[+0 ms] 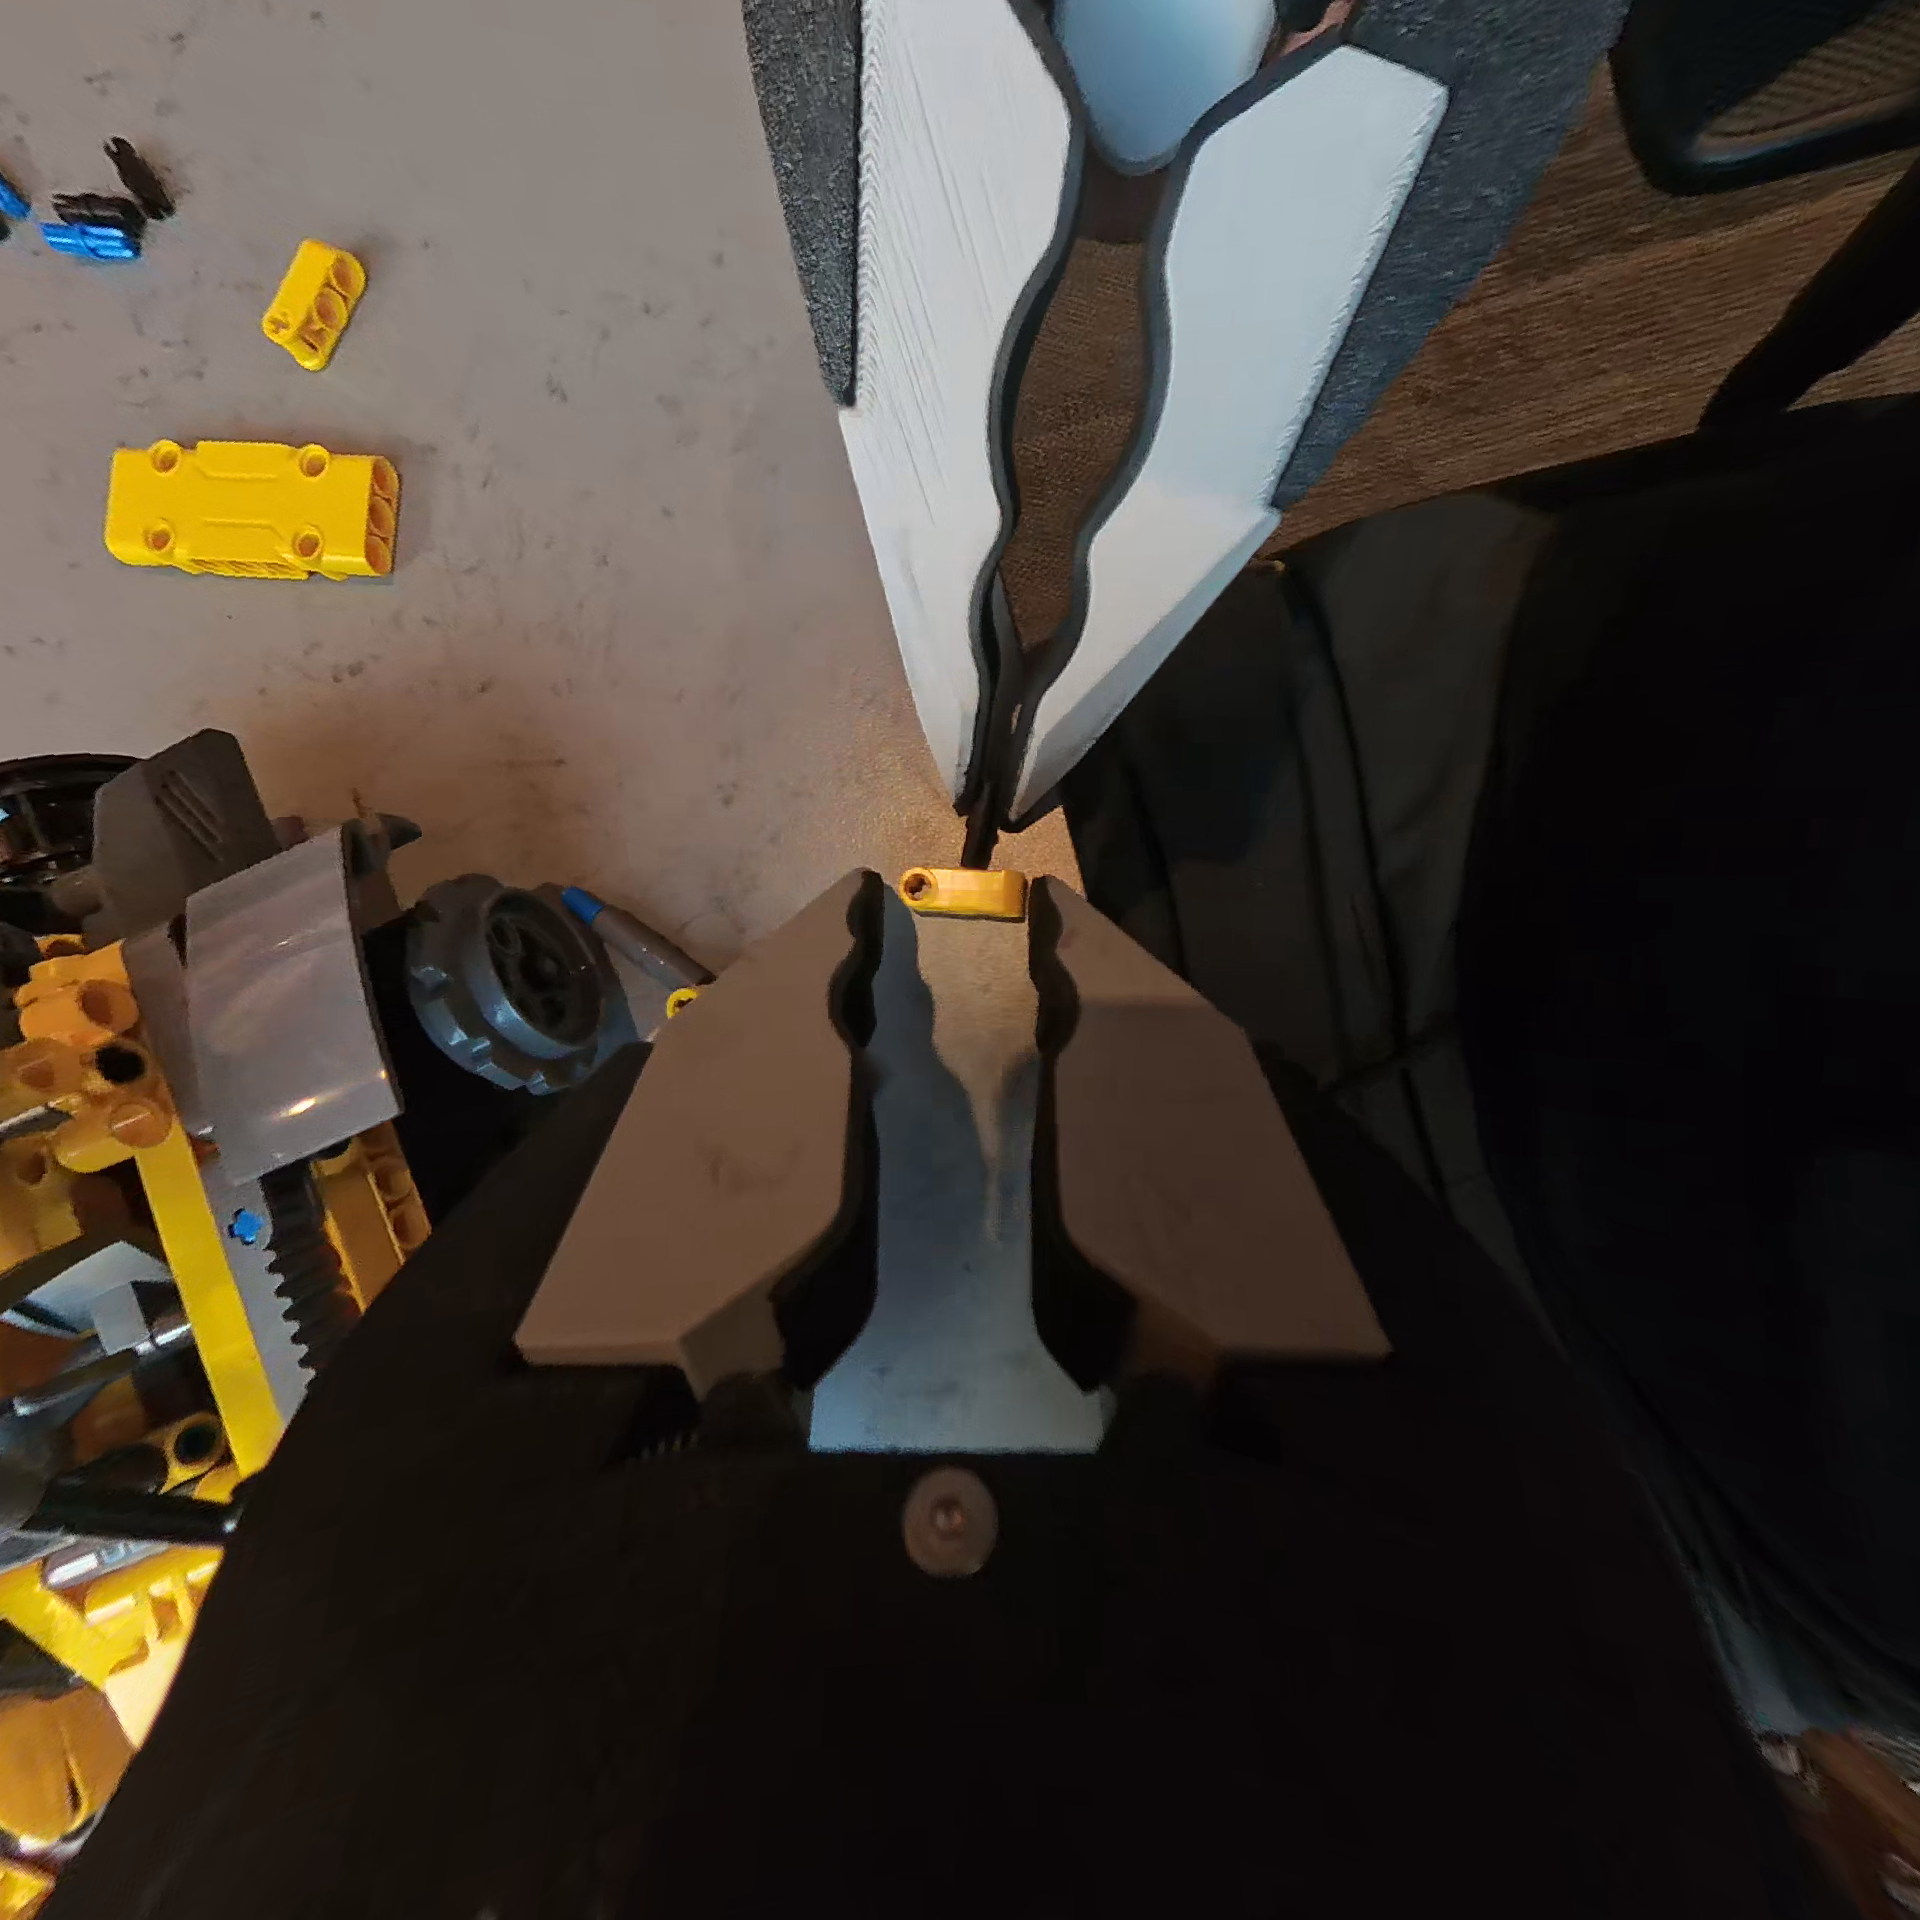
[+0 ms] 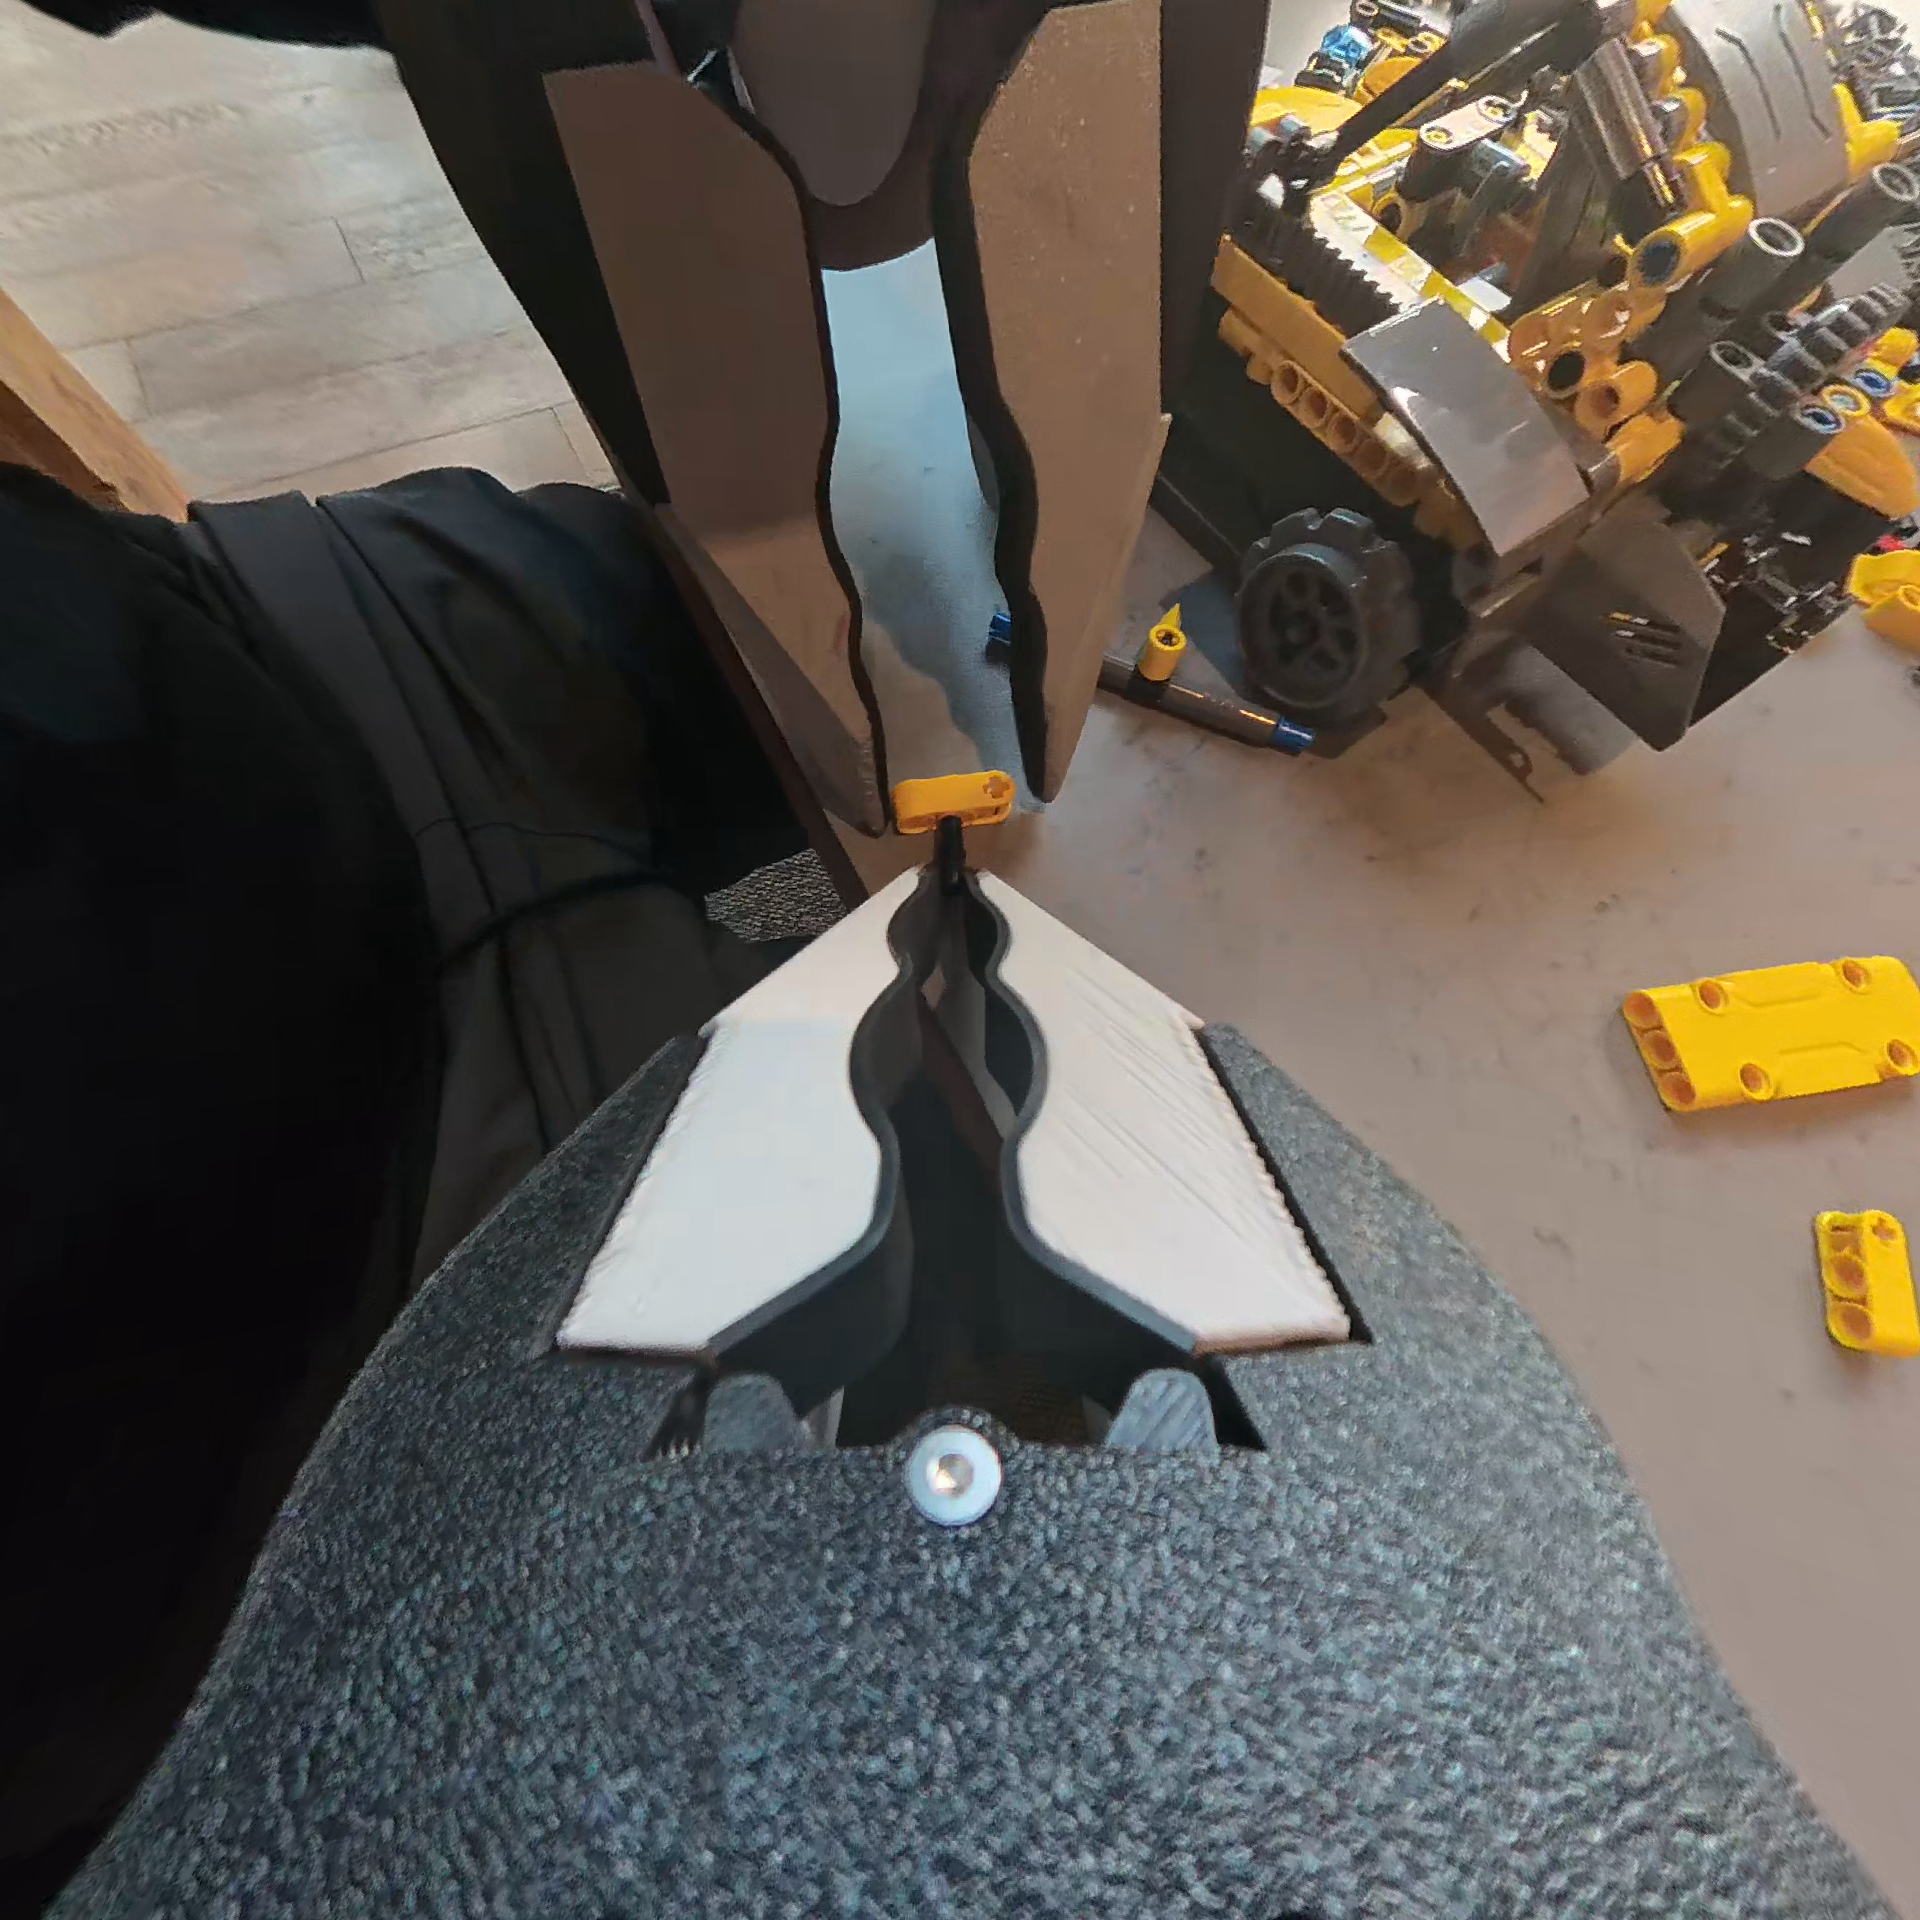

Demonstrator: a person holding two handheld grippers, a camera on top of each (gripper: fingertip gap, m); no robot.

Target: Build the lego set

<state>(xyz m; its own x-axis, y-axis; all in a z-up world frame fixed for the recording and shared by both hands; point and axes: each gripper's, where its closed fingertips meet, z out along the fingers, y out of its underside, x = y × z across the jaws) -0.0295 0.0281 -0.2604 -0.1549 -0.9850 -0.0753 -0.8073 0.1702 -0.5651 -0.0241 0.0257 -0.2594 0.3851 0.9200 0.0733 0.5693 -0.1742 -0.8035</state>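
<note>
My left gripper [image 1: 954,885] has tan fingers and is shut on a small yellow link piece [image 1: 966,896], gripped by its two ends just past the table edge. My right gripper [image 2: 951,885] has white fingers and is shut on a short black pin [image 2: 948,840]. The pin's tip meets the middle of the yellow link [image 2: 954,802]. In the left wrist view the right gripper [image 1: 987,816] comes down from above with the pin [image 1: 977,847]. In the right wrist view the left gripper [image 2: 958,808] comes down from above.
A large yellow, black and grey brick-built vehicle [image 2: 1558,364] stands on the beige table [image 1: 571,623], close to the left gripper. A yellow panel [image 2: 1771,1034], a small yellow connector [image 2: 1865,1297], a grey axle [image 2: 1195,707] and loose blue and black pins [image 1: 88,223] lie there. Dark clothing [image 2: 312,831] lies beyond the table edge. Both grippers' tips are close together, under 4 cm apart. It is some 4 cm from my left tips to the grey axle [image 2: 1195,707]. My left wrist view [image 1: 671,960] looks at it from another angle.
</note>
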